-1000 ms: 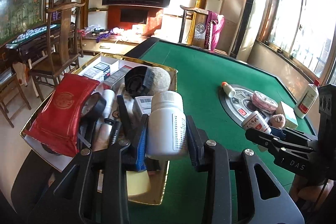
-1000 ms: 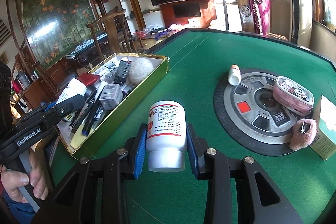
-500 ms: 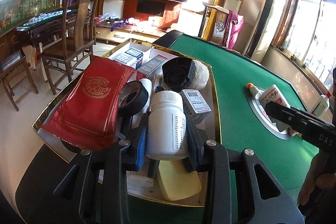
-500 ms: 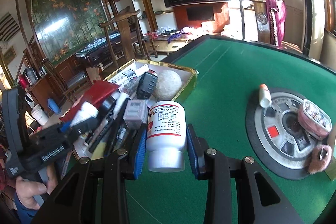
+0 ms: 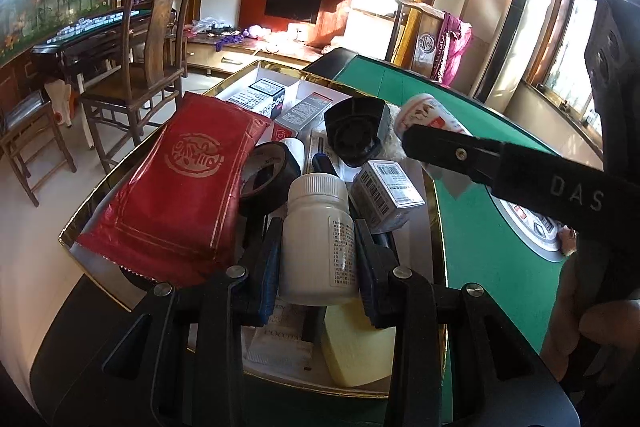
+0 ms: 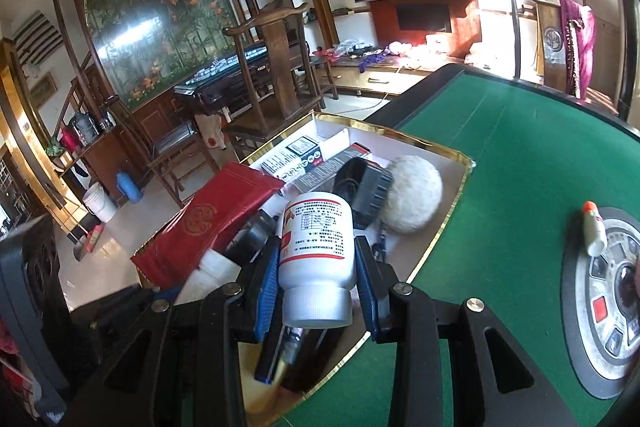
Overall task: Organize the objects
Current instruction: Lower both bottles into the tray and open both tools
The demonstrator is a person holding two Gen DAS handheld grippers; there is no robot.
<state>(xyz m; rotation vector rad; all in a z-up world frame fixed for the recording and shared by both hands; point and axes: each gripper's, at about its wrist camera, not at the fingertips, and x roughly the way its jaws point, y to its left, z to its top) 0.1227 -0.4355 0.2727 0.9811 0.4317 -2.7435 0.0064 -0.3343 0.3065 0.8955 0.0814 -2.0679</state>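
Observation:
My left gripper (image 5: 316, 251) is shut on a white pill bottle (image 5: 318, 243), cap away from me, held over the gold-rimmed box (image 5: 434, 195). My right gripper (image 6: 316, 275) is shut on a white bottle with a red-trimmed label (image 6: 316, 255), cap toward me, held over the same box (image 6: 456, 195). The right gripper also shows in the left wrist view (image 5: 440, 143), holding its bottle (image 5: 420, 111) above the box's right side. The box holds a red pouch (image 5: 180, 187), black tape roll (image 5: 268, 175), black cap-like part (image 5: 354, 135), small cartons and a yellow sponge (image 5: 356, 351).
A white fluffy ball (image 6: 412, 199) lies in the box's far corner. On the green felt table (image 6: 520, 167), a round grey control panel (image 6: 608, 307) carries a small orange-capped bottle (image 6: 592, 231). Wooden chairs (image 5: 156, 67) stand on the floor left of the table.
Both grippers moved left with their bottles, from over the green felt to above the box. The right gripper's bottle now hangs over the box contents, close beside the left gripper.

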